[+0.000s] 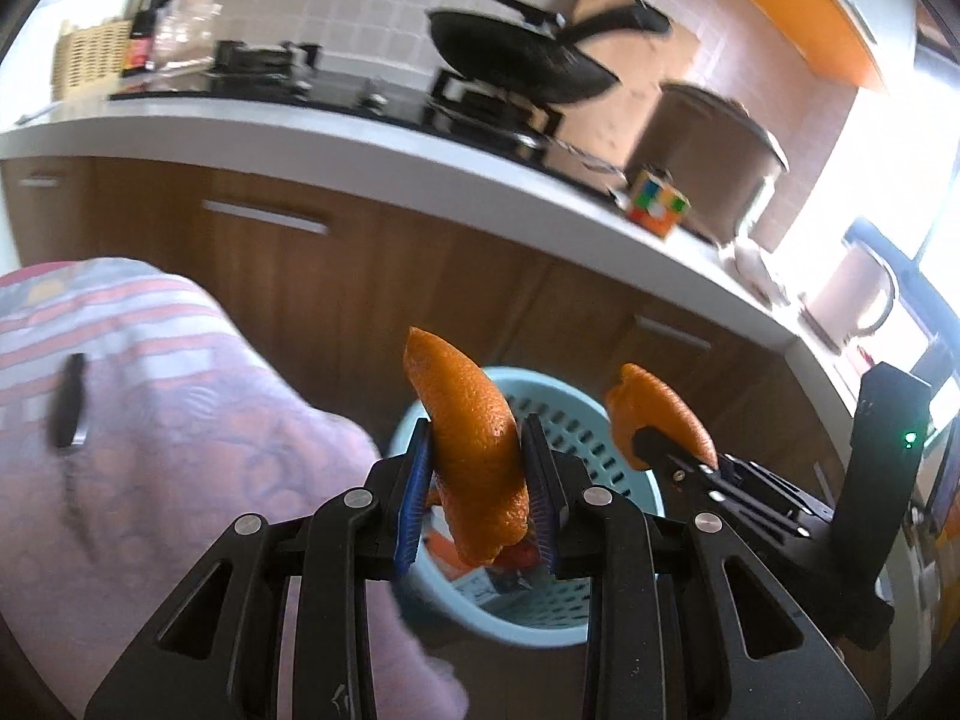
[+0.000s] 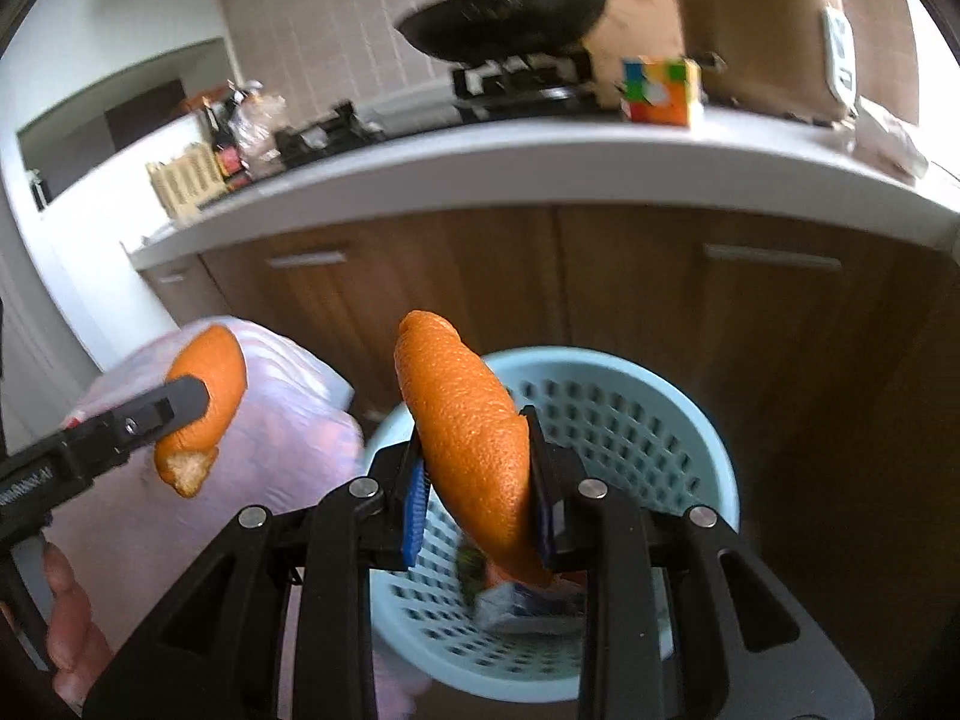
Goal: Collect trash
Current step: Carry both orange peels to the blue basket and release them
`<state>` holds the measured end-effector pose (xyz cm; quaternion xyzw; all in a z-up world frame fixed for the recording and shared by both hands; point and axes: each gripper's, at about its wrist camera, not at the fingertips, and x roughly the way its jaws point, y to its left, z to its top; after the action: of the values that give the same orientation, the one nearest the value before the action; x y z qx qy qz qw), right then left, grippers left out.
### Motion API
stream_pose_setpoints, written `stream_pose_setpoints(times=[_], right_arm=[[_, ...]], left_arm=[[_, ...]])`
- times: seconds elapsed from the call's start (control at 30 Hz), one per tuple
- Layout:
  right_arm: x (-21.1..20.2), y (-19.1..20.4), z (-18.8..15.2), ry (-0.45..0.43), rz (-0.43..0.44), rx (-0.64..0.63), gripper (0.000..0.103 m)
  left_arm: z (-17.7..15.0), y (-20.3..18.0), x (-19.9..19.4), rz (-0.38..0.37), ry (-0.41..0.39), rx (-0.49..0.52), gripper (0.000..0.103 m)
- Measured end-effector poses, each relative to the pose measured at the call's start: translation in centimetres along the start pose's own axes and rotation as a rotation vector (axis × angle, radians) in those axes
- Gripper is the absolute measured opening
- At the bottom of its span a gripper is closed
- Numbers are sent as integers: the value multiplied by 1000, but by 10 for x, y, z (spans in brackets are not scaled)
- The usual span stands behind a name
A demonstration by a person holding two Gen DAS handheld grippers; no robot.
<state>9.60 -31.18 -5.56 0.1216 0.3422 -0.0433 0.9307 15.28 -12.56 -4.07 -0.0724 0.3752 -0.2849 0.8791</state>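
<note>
counter | holds: puzzle cube, rice cooker, possibly stove

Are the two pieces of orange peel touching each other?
Apart. In the left wrist view, the left gripper's peel and the right gripper's peel have the blue basket showing plainly between them.

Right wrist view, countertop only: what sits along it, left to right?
Slatted rack → bottles → near burner → pan on the far burner → puzzle cube → brown cooker.
</note>
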Motion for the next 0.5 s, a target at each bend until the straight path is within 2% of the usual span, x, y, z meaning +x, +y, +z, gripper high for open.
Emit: stream_pose_setpoints(times=[0.27,0.5], right_arm=[[29,-32,-16,107,-50,56,27],[42,-41,-16,138,-66,78,29]], left_arm=[[-9,-16,40,-2,74,28,29],[-13,-22,52,4,97,42,32]])
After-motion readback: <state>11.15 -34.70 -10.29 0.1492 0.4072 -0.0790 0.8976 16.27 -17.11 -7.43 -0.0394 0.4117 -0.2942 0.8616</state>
